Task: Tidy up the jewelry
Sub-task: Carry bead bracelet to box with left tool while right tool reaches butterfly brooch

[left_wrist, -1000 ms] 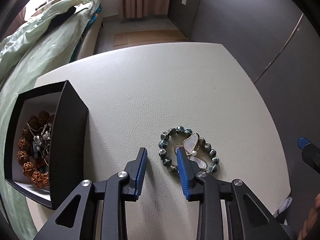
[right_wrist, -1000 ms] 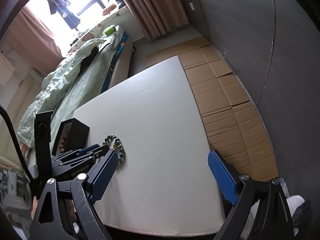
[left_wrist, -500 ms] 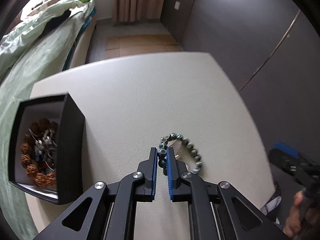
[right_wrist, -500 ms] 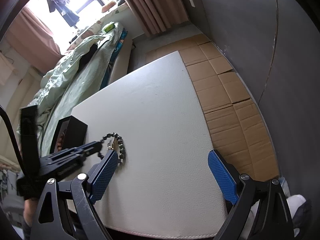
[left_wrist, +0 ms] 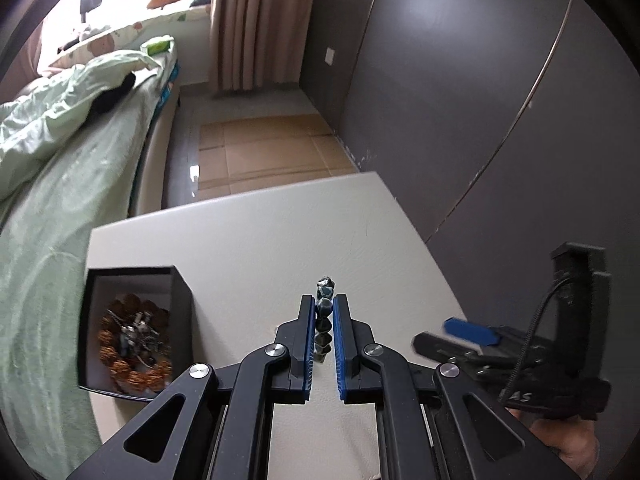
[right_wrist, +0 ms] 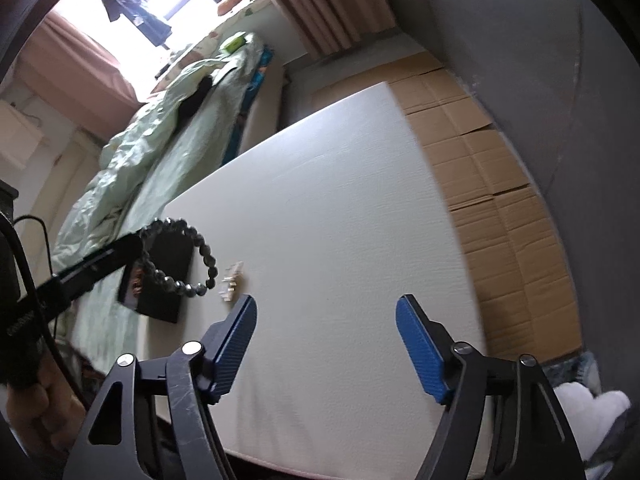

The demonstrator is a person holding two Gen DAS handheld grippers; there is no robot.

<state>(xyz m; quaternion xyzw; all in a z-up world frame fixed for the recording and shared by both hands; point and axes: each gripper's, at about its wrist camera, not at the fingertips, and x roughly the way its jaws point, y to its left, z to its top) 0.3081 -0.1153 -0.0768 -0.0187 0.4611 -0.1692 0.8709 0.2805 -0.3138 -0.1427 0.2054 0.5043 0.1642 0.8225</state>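
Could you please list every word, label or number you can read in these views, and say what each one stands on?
"AS": white letters on the black housing of the right claw, whose jaws are closing with nothing between them; any earlier letters are hidden.
Pale lettering on the black arm of the left claw: too blurred to read.
Nothing readable on the black box or the bead bracelet.

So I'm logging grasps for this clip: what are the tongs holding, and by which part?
The left tongs pinch the dark bead bracelet by a short run of beads, the loop hanging free. The closing right tongs hold nothing.
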